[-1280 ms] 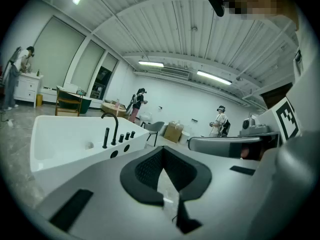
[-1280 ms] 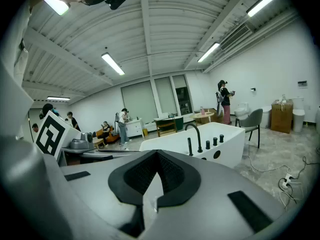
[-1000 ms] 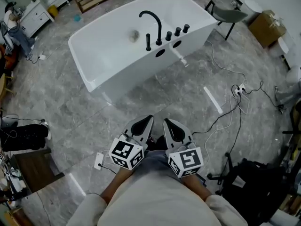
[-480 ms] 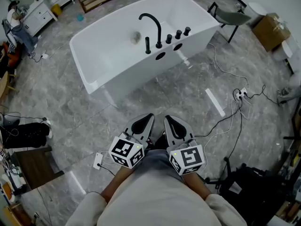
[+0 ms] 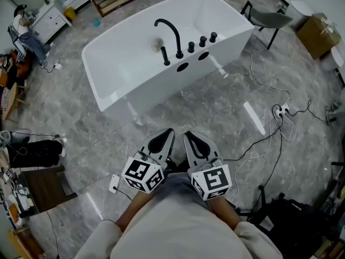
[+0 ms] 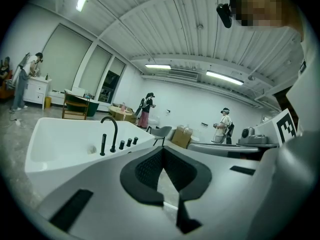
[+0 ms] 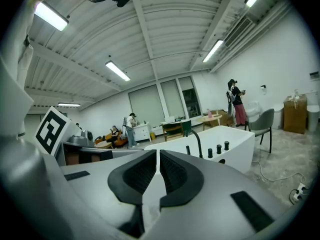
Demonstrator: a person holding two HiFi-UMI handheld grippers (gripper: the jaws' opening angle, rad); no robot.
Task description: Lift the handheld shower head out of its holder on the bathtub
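The white bathtub [image 5: 124, 69] stands on the grey marble floor ahead of me. On its near rim are a black arched faucet [image 5: 171, 32], the slim black handheld shower head [image 5: 164, 55] upright in its holder to the faucet's left, and three black knobs [image 5: 202, 41]. My left gripper [image 5: 168, 134] and right gripper [image 5: 188, 136] are held side by side close to my body, well short of the tub, both shut and empty. The shower head [image 6: 103, 145] shows far beyond the left gripper [image 6: 162, 150], and the shower head [image 7: 188, 150] also beyond the right gripper [image 7: 157, 151].
Cables and a power strip [image 5: 280, 111] trail over the floor at the right, near a white strip [image 5: 253, 117]. A grey chair [image 5: 267, 18] and a cardboard box [image 5: 318, 28] stand behind the tub's right end. A black bag [image 5: 29, 154] lies at the left. People stand in the distance.
I have stepped a little nearer the tub with both grippers carried along; the tub sits slightly lower and further left in the head view. Both jaws stay as they were.
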